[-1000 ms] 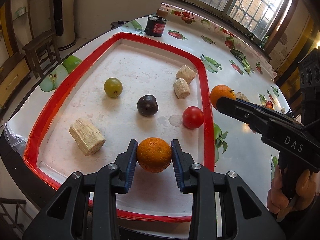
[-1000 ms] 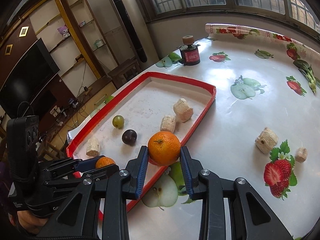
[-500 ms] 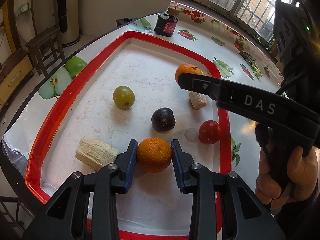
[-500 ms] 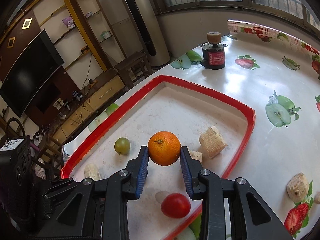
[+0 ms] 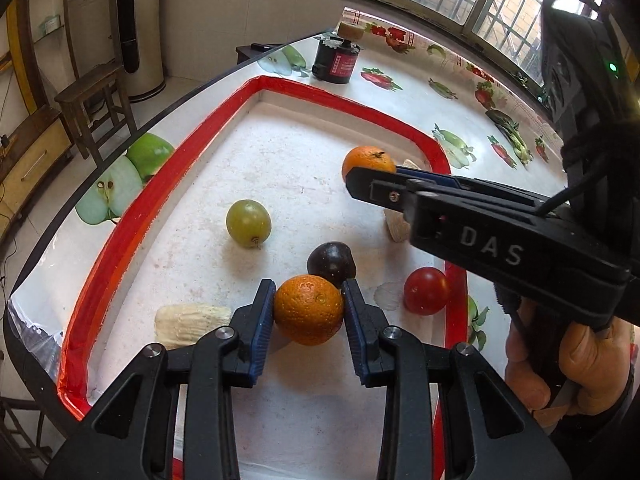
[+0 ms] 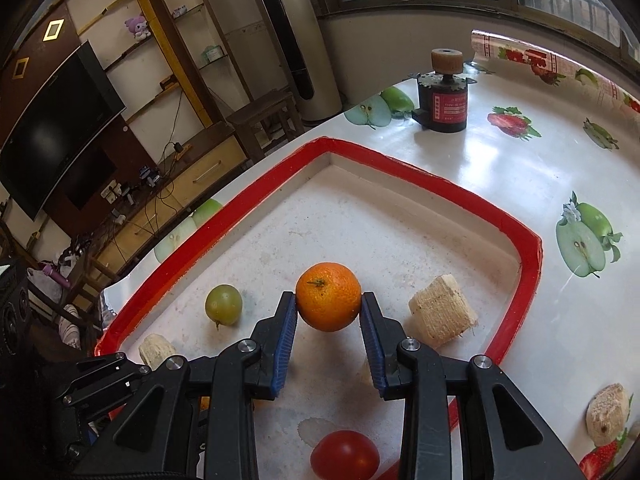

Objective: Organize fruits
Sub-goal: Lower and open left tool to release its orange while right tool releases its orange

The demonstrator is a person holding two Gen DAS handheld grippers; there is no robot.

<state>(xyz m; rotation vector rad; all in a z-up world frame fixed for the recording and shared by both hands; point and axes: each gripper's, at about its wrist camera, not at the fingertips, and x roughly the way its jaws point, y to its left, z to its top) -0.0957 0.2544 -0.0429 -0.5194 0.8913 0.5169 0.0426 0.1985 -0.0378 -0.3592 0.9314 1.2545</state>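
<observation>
While you hold one orange in each gripper, both hang over the red-rimmed tray (image 5: 256, 92), presumably so each fruit can be set down inside it. Your left gripper (image 5: 308, 312) pinches its orange (image 5: 308, 309) between blue pads low over the tray's near end. Your right gripper (image 6: 328, 312) clamps the second orange (image 6: 328, 296), stem up, further in toward the far end. From the left orange, a dark plum (image 5: 332, 262) sits just behind at one o'clock, a red tomato (image 5: 426, 290) near at three o'clock, a green grape (image 5: 248, 223) at eleven o'clock, and a pale corn-cob piece (image 5: 188, 322) at nine o'clock. Whether either orange touches the tray floor is hard to tell.
</observation>
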